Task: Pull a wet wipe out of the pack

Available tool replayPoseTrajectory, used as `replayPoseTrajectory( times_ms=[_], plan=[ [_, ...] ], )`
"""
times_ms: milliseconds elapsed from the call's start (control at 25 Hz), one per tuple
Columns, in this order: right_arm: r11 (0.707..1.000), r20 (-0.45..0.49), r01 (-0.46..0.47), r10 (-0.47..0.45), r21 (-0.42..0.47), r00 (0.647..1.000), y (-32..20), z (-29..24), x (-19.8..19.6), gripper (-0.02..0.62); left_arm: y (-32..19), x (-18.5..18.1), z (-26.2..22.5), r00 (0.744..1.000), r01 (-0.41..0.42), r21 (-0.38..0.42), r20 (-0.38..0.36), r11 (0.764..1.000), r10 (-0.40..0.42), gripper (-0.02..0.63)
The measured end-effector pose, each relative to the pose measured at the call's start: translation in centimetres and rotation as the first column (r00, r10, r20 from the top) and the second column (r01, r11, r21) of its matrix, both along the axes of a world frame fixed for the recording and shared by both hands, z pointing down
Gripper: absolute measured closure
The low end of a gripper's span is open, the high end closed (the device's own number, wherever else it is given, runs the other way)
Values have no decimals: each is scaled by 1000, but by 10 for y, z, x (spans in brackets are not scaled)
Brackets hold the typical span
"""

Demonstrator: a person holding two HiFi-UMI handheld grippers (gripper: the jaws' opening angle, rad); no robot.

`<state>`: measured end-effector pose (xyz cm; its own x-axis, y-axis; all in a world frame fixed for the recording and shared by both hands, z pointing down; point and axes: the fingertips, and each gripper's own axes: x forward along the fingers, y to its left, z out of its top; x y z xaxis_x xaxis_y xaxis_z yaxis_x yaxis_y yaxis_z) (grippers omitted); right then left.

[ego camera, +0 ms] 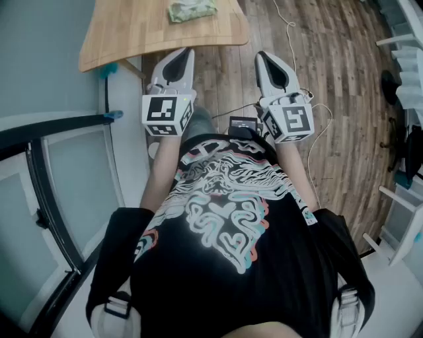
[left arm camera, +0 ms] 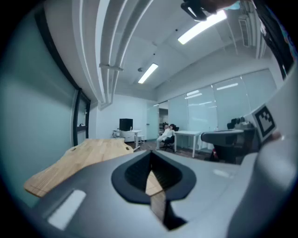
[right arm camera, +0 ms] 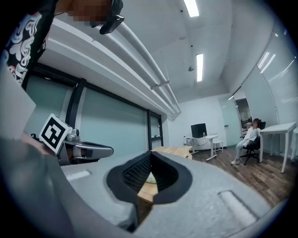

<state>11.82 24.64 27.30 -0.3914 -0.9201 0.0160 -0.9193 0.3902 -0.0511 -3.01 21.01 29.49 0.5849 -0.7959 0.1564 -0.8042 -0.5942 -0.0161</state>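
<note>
Both jaws closed; head view shows pack [ego camera: 192, 10].

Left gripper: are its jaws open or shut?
Shut. The left gripper has its jaws touching at the tips, nothing between them; the wooden table lies beyond.

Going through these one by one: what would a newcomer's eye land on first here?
The left gripper and right gripper stand out, held side by side at the middle of the head view, fingers shut and empty. Just beyond them, the green wet wipe pack lies untouched on the wooden table at the top.
</note>
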Motion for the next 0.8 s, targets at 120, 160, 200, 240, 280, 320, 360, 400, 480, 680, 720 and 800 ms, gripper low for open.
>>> replayPoseTrajectory(
  times_ms=[120, 160, 200, 240, 280, 320, 360, 400, 480, 680, 720, 800],
  plan=[
    [1000, 17, 2, -2, 10, 1000, 7, -4, 2, 597, 6, 0, -4, 1000, 11, 2, 1, 1000, -11, 617],
    [1000, 22, 3, -3, 14, 1000, 9, -6, 3, 597, 8, 0, -5, 1000, 17, 4, -2, 1000, -17, 617],
    [1000, 22, 5, -6, 17, 1000, 11, -7, 5, 597, 10, 1, -5, 1000, 24, 6, -5, 1000, -24, 617],
    [1000, 16, 9, -9, 20, 1000, 12, -7, 5, 597, 12, 1, -5, 1000, 29, 7, -9, 1000, -29, 617],
    [1000, 8, 13, -13, 22, 1000, 14, -7, 6, 597, 14, 1, -4, 999, 34, 8, -11, 999, -34, 617],
    [1000, 2, 19, -19, 25, 1000, 17, -7, 6, 597, 17, 1, -3, 999, 39, 7, -13, 999, -39, 617],
    [999, 1, 26, -26, 27, 1000, 21, -7, 6, 597, 20, 1, -3, 999, 44, 6, -13, 999, -44, 617],
    [999, 4, 32, -33, 28, 999, 24, -7, 6, 597, 22, 1, -3, 999, 48, 6, -12, 999, -48, 617],
    [999, 7, 30, -30, 33, 1000, 28, -9, 9, 597, 25, 2, -6, 998, 56, 9, -10, 998, -55, 617],
    [997, 30, -26, 24, 70, 999, 29, -22, 27, 597, 25, 5, -14, 998, 65, 17, -5, 998, -65, 617],
    [997, 39, -22, 19, 74, 999, 30, -24, 28, 597, 25, 6, -15, 998, 63, 17, -2, 998, -63, 617],
    [997, 50, -10, 6, 72, 999, 29, -23, 29, 597, 24, 10, -14, 998, 60, 15, 2, 998, -60, 617]
  ],
)
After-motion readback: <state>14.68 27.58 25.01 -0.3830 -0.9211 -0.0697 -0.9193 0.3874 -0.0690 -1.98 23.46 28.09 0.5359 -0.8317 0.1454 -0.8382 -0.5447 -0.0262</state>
